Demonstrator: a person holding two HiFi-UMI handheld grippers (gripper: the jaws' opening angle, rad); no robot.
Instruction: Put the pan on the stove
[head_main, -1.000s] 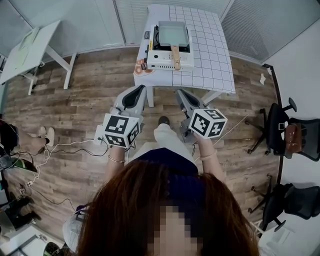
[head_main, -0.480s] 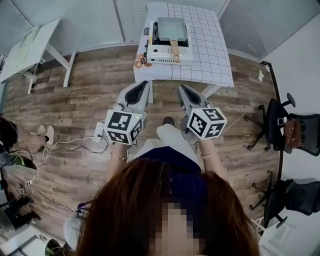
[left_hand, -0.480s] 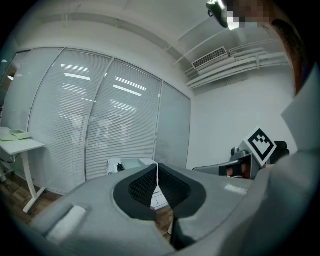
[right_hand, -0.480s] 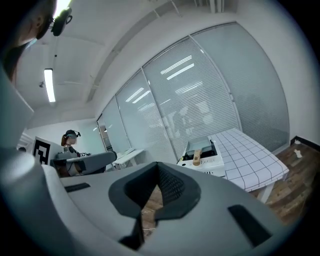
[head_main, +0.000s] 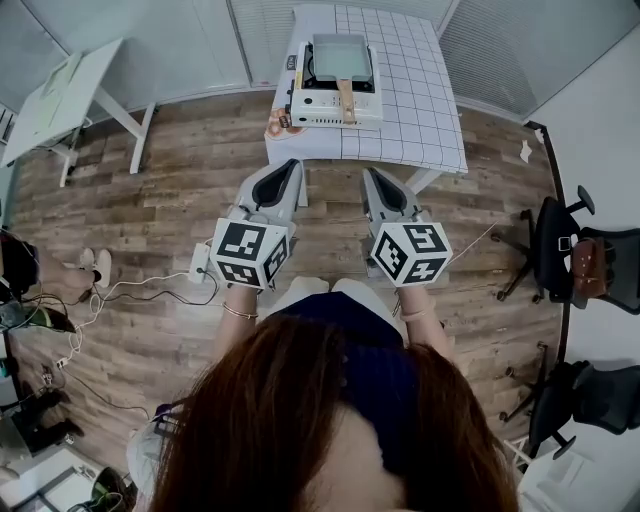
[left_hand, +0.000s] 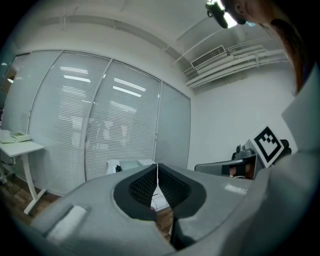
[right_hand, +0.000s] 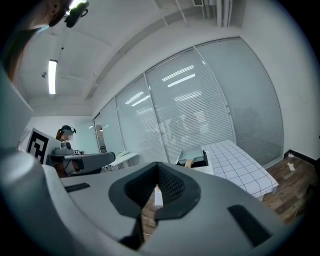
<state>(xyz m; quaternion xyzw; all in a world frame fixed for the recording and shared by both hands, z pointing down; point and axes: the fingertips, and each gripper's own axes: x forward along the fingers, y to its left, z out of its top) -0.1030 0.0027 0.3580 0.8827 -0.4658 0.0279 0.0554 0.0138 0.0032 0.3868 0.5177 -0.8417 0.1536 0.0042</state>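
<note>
Pan (head_main: 340, 55) on stove (head_main: 322, 107), far beyond right tool (head_main: 372, 178)

Office room with a wood-plank floor (head_main: 180, 165).
Blind-covered glass walls (left_hand: 100, 135), white desk (head_main: 60, 92) left, black office chairs (head_main: 600, 398) right, ceiling strip light (right_hand: 52, 76).

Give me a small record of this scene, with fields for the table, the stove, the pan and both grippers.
table: white checked cloth
stove: white portable stove, on the table's left part
pan: rectangular, grey, sits on the stove; wooden handle points toward the person
left gripper: shut, empty, in the air short of the table
right gripper: shut, empty, beside the left one
</note>
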